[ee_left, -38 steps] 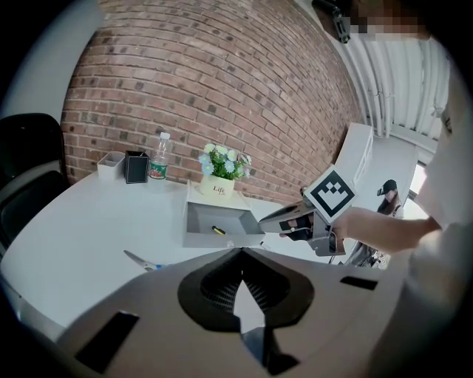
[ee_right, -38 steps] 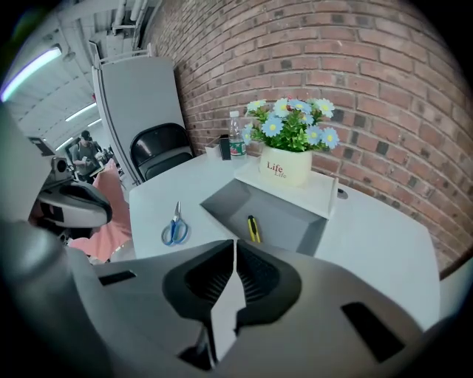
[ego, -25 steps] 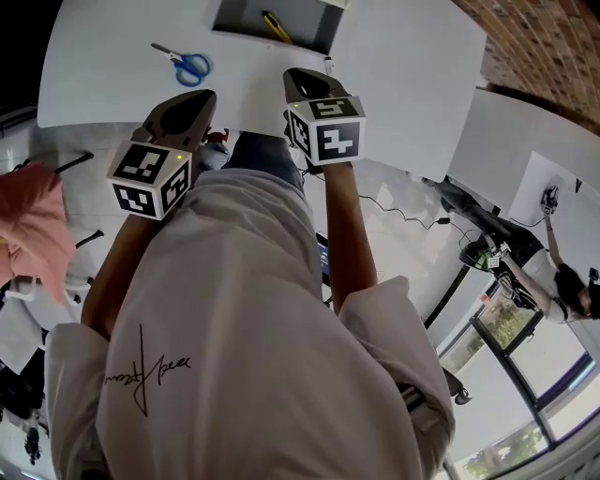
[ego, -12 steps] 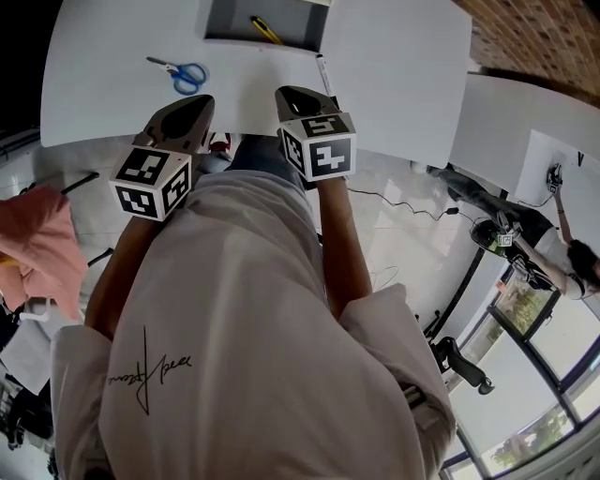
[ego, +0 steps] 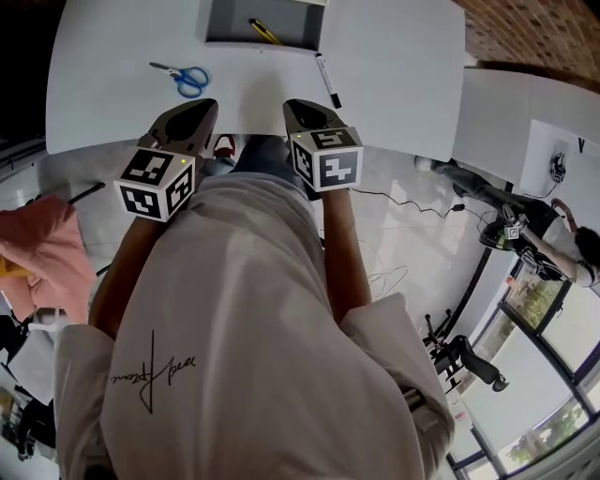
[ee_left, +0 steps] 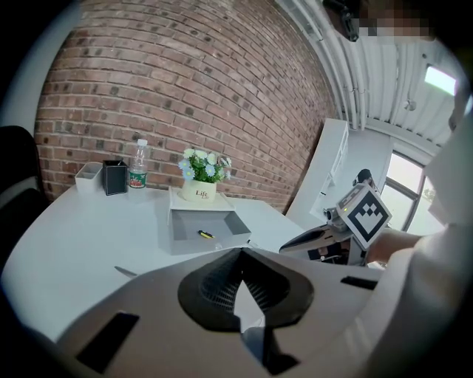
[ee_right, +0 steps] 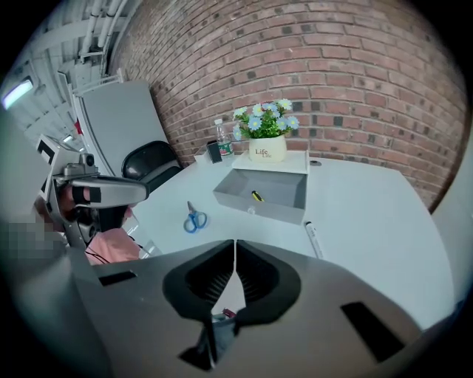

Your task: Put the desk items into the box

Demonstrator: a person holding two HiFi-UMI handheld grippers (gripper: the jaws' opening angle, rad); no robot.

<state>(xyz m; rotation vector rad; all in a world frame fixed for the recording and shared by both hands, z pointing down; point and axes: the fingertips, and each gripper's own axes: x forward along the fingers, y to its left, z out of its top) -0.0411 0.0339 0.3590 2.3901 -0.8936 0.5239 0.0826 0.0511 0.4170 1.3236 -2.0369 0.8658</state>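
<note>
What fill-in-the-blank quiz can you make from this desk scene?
The small yellow tool lies ____ the open grey box.
The metal scissors on the white table have ____ handles.
The white pot behind the box holds ____.
The left gripper and right gripper each hold ____.
Missing: inside; blue; flowers; nothing.

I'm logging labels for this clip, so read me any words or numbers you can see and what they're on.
"Life" on the flowerpot; the smaller line beneath is too small to read.
Bottle label: too blurred to read.
Shirt script: handwritten, not legible.
</note>
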